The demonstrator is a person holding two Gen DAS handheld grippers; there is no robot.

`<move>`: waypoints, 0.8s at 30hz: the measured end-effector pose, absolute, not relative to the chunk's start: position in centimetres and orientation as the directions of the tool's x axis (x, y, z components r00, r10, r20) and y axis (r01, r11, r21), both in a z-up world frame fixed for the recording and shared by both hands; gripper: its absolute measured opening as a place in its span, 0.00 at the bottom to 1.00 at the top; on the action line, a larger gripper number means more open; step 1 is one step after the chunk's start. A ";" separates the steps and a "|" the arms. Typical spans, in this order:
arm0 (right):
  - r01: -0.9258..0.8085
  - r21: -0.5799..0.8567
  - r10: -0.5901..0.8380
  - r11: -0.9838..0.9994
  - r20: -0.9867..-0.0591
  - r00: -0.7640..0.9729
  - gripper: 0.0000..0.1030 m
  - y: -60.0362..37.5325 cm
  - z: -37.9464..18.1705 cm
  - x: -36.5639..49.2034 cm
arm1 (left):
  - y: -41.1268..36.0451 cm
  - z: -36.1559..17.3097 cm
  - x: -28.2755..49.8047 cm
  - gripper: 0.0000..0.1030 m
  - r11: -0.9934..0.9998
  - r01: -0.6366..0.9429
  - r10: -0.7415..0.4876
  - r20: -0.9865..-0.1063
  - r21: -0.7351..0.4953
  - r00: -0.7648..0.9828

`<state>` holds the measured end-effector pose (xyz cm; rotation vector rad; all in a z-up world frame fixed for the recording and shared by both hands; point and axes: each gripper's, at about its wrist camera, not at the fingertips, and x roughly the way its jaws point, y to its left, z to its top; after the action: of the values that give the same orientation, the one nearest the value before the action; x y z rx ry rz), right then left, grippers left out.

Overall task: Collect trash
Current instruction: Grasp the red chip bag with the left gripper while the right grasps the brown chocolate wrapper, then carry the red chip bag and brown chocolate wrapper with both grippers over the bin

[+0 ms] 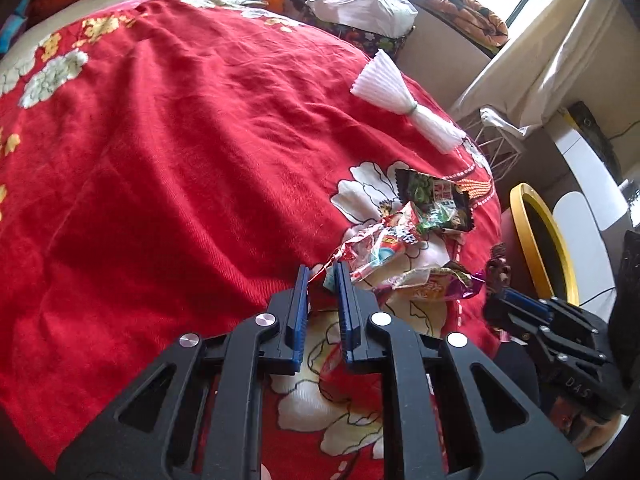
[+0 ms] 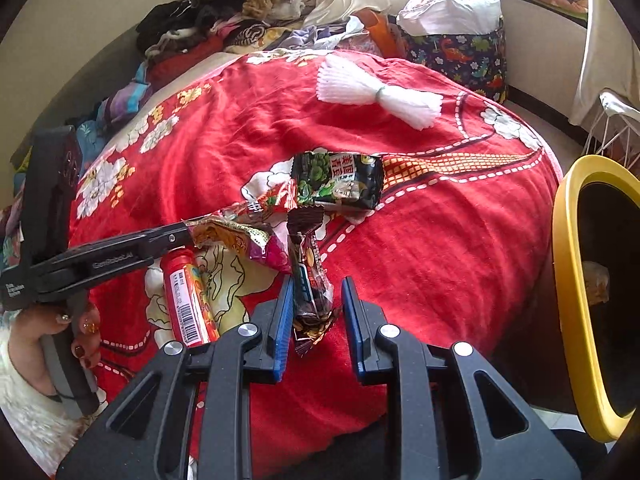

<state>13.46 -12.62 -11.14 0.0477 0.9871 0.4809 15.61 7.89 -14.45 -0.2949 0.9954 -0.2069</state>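
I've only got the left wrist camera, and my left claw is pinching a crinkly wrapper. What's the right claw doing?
Observer: The right claw is open, with a dark candy wrapper standing upright between its fingers.
Operator: Any trash near me that I'm missing?
Observer: Yes, a red tube with a barcode lies on the blanket, beneath the left claw and its crinkly wrapper.
Operator: Anything in the yellow bin?
Observer: Something pale sits inside; I can't tell what.

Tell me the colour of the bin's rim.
Yellow; the bin rim shows best in the right wrist view.
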 end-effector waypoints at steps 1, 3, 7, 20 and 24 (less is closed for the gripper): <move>-0.364 0.255 0.411 0.896 -0.786 0.461 0.22 -12.8 -11.0 13.4 | 7.9 -14.4 15.7 0.03 0.940 0.038 -0.307 -0.788 -0.340 0.533; -0.357 0.261 0.413 0.897 -0.781 0.468 0.22 -13.1 -10.8 13.5 | 8.0 -13.9 15.9 0.02 0.936 0.036 -0.311 -0.775 -0.350 0.551; -0.349 0.273 0.423 0.897 -0.763 0.489 0.22 -13.8 -10.1 13.4 | 8.1 -11.7 16.0 0.02 0.932 0.045 -0.310 -0.726 -0.360 0.614; -0.337 0.311 0.455 0.889 -0.686 0.568 0.22 -16.0 -7.1 12.9 | 5.3 -6.1 15.1 0.02 0.933 0.140 -0.328 -0.627 -0.330 0.707; -0.318 0.316 0.448 0.894 -0.666 0.597 0.22 -17.2 -6.1 12.8 | 4.0 -5.2 15.0 0.02 0.930 0.169 -0.344 -0.616 -0.325 0.708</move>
<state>12.79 -17.19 -6.14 0.1706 0.8187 0.4468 15.04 4.05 -5.17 -0.2538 0.7313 -0.2878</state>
